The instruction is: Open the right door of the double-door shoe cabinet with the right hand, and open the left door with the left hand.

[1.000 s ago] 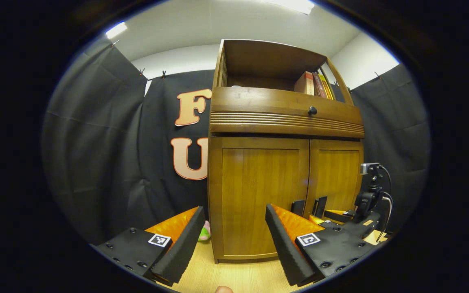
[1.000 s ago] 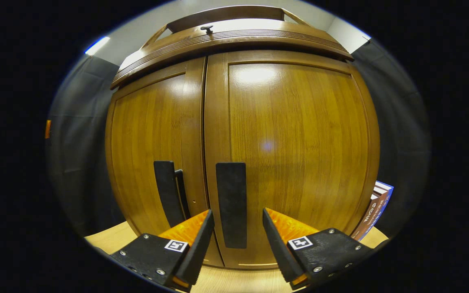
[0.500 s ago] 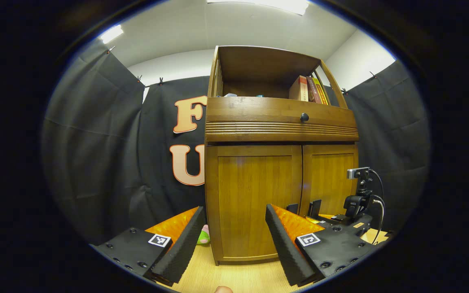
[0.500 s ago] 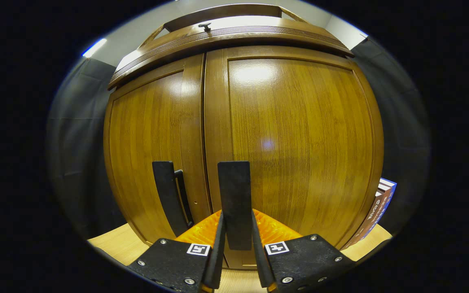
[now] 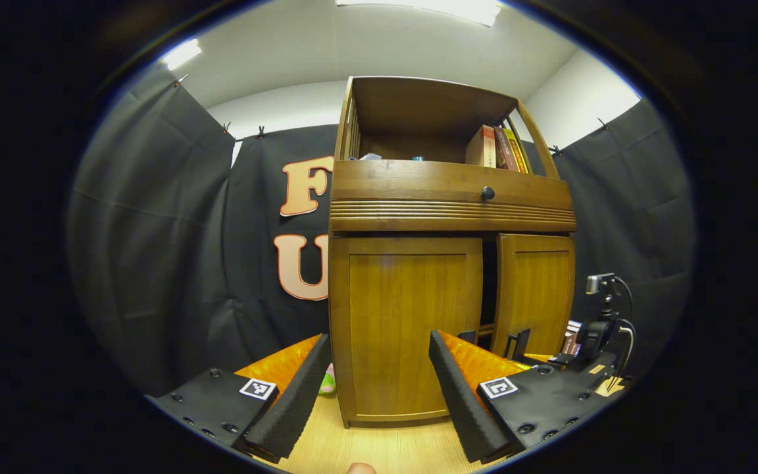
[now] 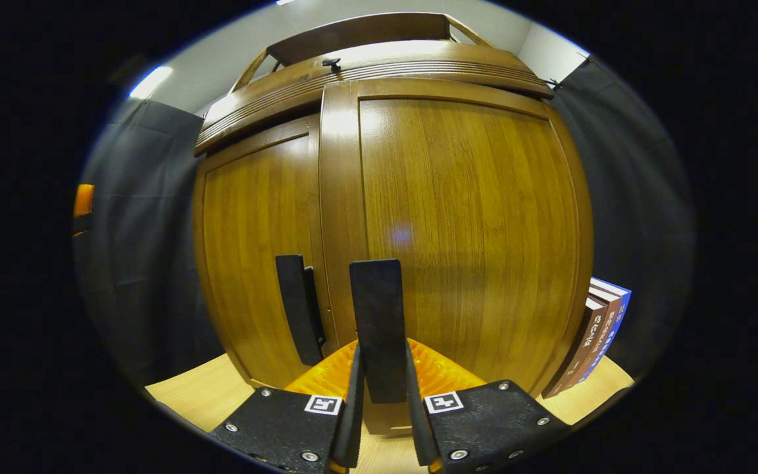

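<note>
On the cabinet's [image 5: 451,197] top shelf stand books [image 5: 496,147].

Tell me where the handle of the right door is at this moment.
In the right gripper view, the right door's handle stands low at centre, clamped in the right claw, beside the left door's handle.

Few books [image 5: 496,148] up on the top shelf, right side. More books [image 6: 593,342] leaning on the floor [image 5: 379,447] at the right, plus something small and green-pink [image 5: 328,380] at the left.

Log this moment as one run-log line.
right gripper: shut on right door handle | right door: ajar | left gripper: open, off cabinet | left door: closed
</note>
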The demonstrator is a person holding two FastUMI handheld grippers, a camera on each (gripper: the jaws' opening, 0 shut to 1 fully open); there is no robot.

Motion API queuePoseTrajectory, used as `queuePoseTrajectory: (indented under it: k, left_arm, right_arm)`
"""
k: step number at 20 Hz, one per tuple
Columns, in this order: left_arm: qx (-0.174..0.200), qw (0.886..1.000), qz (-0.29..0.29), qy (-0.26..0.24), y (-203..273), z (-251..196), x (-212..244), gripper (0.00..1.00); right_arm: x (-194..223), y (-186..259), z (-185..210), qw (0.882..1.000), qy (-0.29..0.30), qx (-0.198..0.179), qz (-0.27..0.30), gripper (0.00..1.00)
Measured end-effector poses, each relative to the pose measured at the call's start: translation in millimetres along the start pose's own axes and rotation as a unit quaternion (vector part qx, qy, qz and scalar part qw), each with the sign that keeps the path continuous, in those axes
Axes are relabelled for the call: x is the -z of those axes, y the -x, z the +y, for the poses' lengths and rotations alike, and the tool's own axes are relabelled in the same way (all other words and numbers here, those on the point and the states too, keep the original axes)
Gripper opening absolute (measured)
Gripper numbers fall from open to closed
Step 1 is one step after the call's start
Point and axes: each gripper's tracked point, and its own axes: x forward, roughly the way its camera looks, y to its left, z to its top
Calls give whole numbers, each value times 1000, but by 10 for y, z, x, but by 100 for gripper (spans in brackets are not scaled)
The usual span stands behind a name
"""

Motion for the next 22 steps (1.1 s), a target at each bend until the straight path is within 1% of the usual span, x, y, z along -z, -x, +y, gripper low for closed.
queuePoseTrajectory:
  k: [1, 3, 6, 9, 10, 14, 19, 20, 21, 22]
  left_arm:
    - [1, 1000, 2, 2, -8, -8, 12, 95]
    - [1, 1000, 6, 4, -12, -8, 45, 95]
    - [-1, 1000, 8, 3, -14, -14, 63, 95]
    - [-2, 1000, 11, 5, -14, -28, 92, 95]
    - [-1, 1000, 12, 5, -20, -43, 101, 95]
    - [5, 1000, 12, 1, -25, -129, 97, 95]
    - [15, 1000, 13, 2, -12, -282, 102, 95]
    - [17, 1000, 13, 3, -13, -308, 101, 95]
    - [20, 1000, 13, 3, -6, -347, 100, 95]
    - [24, 1000, 14, 3, -4, -380, 108, 95]
  right_arm:
    - [1, 84, -19, 1000, -2, -3, -1, 27]
    - [-8, 264, -56, 1000, -3, -10, -2, 36]
    - [-15, 489, -128, 1000, -1, -13, -5, 27]
    - [-13, 706, -205, 1000, 2, -17, -6, 27]
    - [-15, 766, -236, 1000, 2, -18, -5, 31]
    - [-41, 1008, -337, 1000, -1, -18, -3, 31]
    - [-67, 1260, -512, 1000, 6, -6, -4, 30]
    - [-53, 1320, -544, 1000, 6, -4, -3, 35]
    - [-61, 1367, -583, 1000, 8, 0, -3, 34]
    - [-46, 1381, -627, 1000, 10, 3, -3, 31]
